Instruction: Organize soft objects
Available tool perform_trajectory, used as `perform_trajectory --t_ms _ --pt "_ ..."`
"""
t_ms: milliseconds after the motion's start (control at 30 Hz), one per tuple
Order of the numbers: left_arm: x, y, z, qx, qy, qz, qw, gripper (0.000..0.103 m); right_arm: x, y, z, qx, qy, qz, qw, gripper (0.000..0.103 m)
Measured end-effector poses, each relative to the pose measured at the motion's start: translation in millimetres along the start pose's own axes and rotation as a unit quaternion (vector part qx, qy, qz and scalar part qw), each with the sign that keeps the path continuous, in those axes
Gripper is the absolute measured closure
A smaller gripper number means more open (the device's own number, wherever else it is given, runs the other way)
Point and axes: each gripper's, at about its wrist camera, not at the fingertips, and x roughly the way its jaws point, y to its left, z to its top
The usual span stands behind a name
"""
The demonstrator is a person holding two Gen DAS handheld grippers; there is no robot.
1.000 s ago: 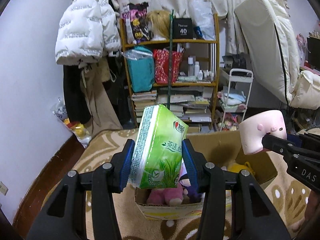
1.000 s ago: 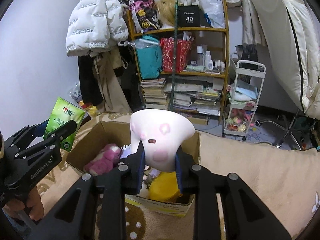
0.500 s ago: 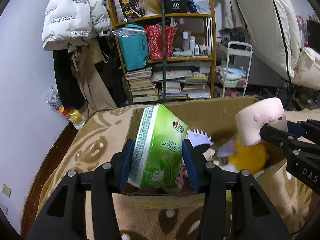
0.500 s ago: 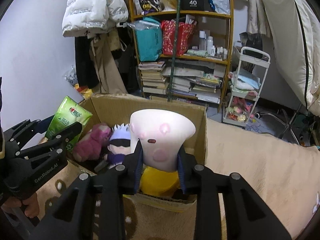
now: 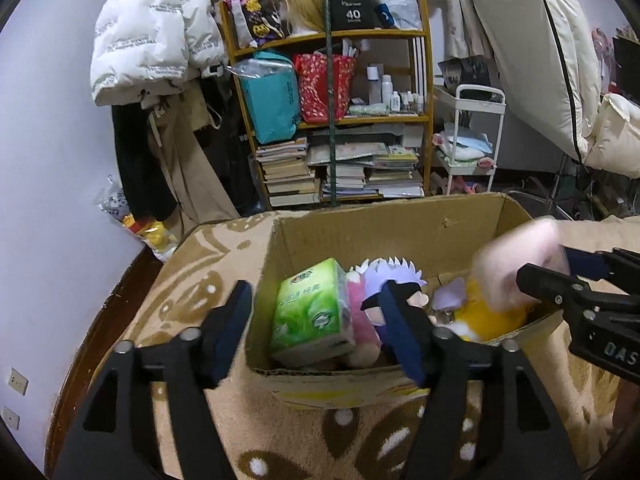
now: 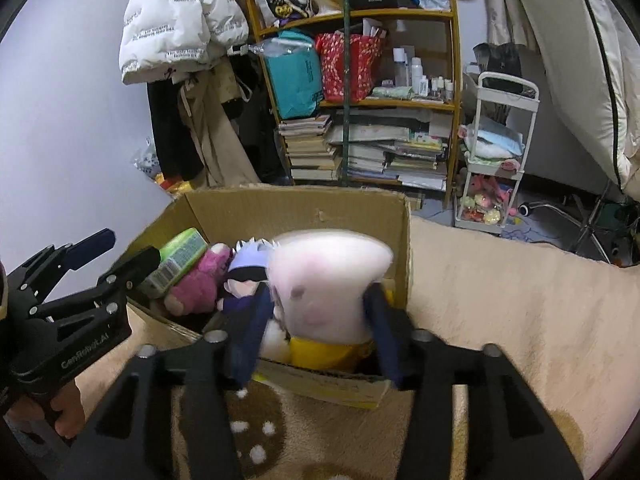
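Observation:
A cardboard box (image 5: 384,220) (image 6: 304,200) stands on the patterned blanket. The green tissue pack (image 5: 312,312) (image 6: 176,256) lies inside it at the left, beside a pink plush (image 6: 196,284), a white-haired doll (image 5: 392,280) (image 6: 248,264) and a yellow plush (image 5: 484,316). My left gripper (image 5: 320,316) is open over the box's near left edge, clear of the pack. My right gripper (image 6: 316,316) has its jaws spread, with the blurred pink-and-white plush (image 6: 324,280) (image 5: 516,268) between them over the box's right part.
A wooden shelf (image 5: 340,120) with books and bags stands behind the box. A white jacket (image 5: 152,40) hangs at the left and a white cart (image 5: 472,140) stands at the right. Beige blanket (image 6: 520,320) lies to the right of the box.
My left gripper opened and the tissue pack dropped into the box. My right gripper's jaws spread wider around the pink plush, which is blurred as if moving. Both grippers came closer over the box.

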Motion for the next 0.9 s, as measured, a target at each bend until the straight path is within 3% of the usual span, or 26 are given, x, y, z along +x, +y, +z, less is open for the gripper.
perform_trajectory --t_ms 133,200,333,467,900 --pt "-14.1 0.9 0.2 0.004 -0.009 0.007 0.9999 0.023 -18.9 4.0 1.9 0.0 -0.025 0.0 1.0 0.03" --pt "-22.8 1.9 1.0 0.004 -0.011 0.01 0.9999 0.014 -28.7 6.3 2.2 -0.002 -0.032 -0.001 0.999 0.024" --pt "-49.8 8.4 2.3 -0.01 -0.017 -0.006 0.9998 0.013 -53.5 9.3 -0.4 0.001 -0.05 0.0 0.999 0.014" --pt "-88.8 16.6 4.5 -0.01 -0.047 0.002 0.9989 0.005 -80.4 15.5 -1.1 -0.007 -0.068 -0.006 0.998 0.001" --pt "-183.7 44.8 3.6 -0.037 -0.12 0.015 0.9919 0.001 -170.9 31.2 -0.1 -0.036 -0.146 -0.026 0.988 0.0"
